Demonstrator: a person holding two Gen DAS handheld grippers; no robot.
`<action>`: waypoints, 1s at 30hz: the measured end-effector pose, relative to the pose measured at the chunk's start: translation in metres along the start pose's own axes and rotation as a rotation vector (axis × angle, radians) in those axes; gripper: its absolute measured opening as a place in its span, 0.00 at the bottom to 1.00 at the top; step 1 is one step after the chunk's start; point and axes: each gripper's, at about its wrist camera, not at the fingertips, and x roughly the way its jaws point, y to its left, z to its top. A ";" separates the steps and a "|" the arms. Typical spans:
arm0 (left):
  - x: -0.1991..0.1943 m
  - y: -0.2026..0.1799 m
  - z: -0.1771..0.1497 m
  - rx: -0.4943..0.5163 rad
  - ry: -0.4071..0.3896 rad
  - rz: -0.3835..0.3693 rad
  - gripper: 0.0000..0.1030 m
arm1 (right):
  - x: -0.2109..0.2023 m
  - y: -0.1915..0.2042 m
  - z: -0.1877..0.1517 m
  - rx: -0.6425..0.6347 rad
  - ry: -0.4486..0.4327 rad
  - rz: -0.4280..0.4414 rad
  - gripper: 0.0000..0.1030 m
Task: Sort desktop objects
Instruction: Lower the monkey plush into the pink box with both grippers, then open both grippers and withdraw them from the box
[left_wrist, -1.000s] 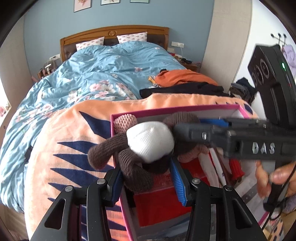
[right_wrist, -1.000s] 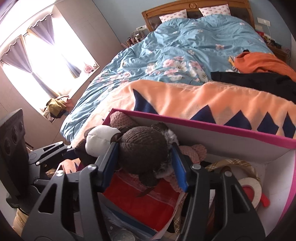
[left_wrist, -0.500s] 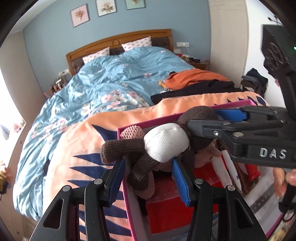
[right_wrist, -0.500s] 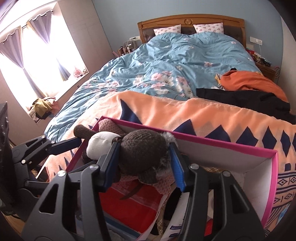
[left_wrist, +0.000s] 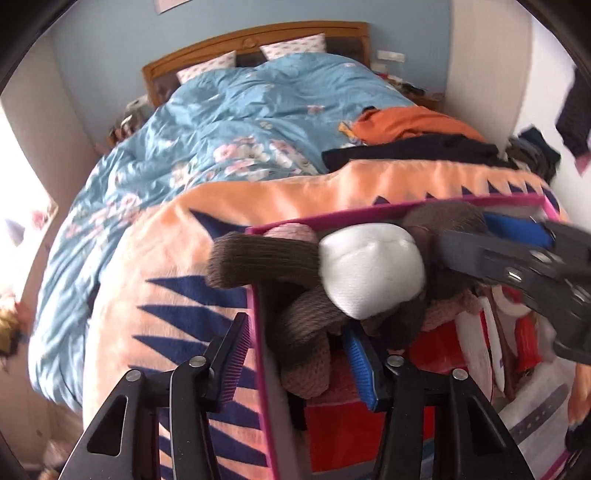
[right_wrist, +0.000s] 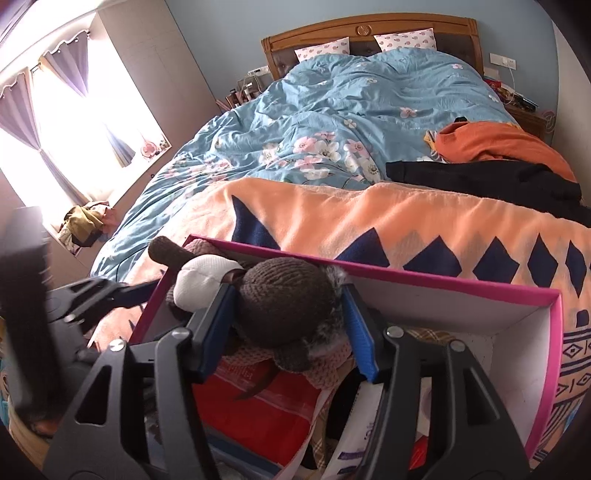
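A brown knitted plush toy with a white muzzle lies at the left end of a pink-rimmed box. My left gripper is open; its fingers straddle the box's left wall, apart from the toy's leg. My right gripper is shut on the toy's brown head and also shows in the left wrist view. The box sits on an orange blanket.
The box holds a red cloth, a white packet and other small items. Behind it are the bed's blue floral duvet, an orange garment and a black garment. A bright window is at the left.
My left gripper has opened and let go of the toy's leg, its left finger now outside the box wall. My right gripper still holds the toy's head.
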 end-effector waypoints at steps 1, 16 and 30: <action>-0.001 0.003 0.000 -0.008 -0.005 -0.012 0.49 | -0.003 0.000 -0.001 0.000 -0.008 0.002 0.58; -0.022 -0.002 -0.008 -0.004 -0.089 -0.027 0.50 | 0.002 0.007 -0.006 -0.032 0.025 -0.035 0.49; -0.092 -0.020 -0.046 0.005 -0.273 -0.037 0.82 | -0.043 0.009 -0.023 -0.023 -0.072 0.026 0.56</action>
